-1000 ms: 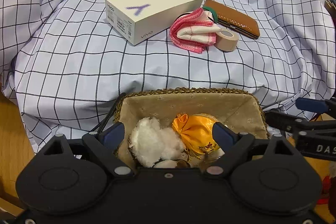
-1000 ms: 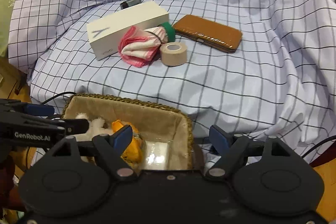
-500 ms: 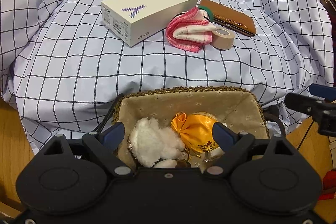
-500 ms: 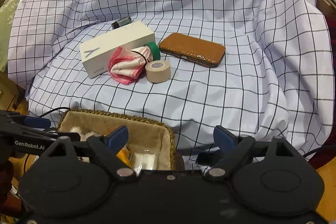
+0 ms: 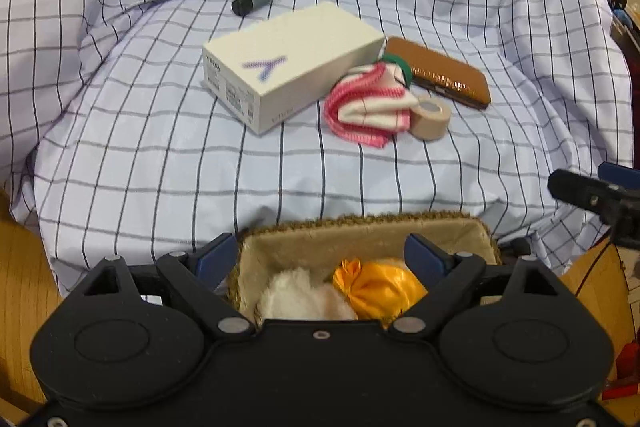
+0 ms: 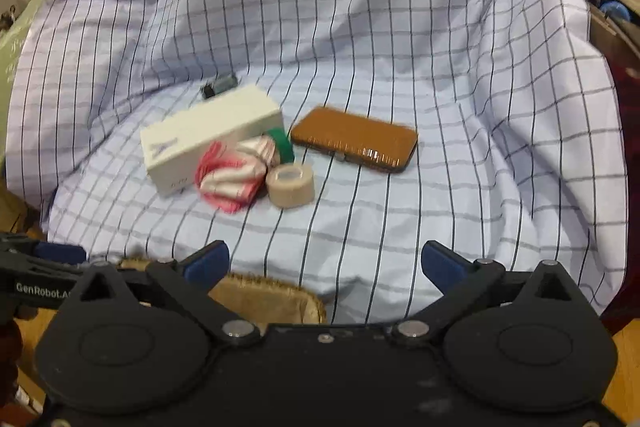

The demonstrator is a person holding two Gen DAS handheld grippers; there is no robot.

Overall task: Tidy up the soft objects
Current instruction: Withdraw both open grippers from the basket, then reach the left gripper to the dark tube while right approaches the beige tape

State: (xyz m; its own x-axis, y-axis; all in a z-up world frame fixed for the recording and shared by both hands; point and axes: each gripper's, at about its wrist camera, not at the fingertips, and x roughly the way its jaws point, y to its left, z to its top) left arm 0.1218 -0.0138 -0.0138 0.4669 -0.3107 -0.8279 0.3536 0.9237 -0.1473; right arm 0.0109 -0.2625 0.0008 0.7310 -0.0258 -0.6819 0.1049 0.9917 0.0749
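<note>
Two black grippers, left (image 5: pixel 320 259) and right (image 6: pixel 324 263), are hovering with jaws spread wide and empty. One woven fabric-lined basket (image 5: pixel 360 231) is holding two soft things: a white fluffy ball (image 5: pixel 300 293) and an orange satin pouch (image 5: pixel 380 287). One pink-and-white folded cloth (image 6: pixel 232 179) is lying on the checked sheet (image 6: pixel 400 227), touching one white phone box (image 6: pixel 208 135) and one beige tape roll (image 6: pixel 291 185), with one brown leather case (image 6: pixel 354 139) nearby.

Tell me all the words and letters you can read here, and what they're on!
"GenRobot.A", then cut off: on the left gripper, seen in the right wrist view.
A big purple "Y": on top of the white box.
Small print on the white box's side: too blurred to read.
</note>
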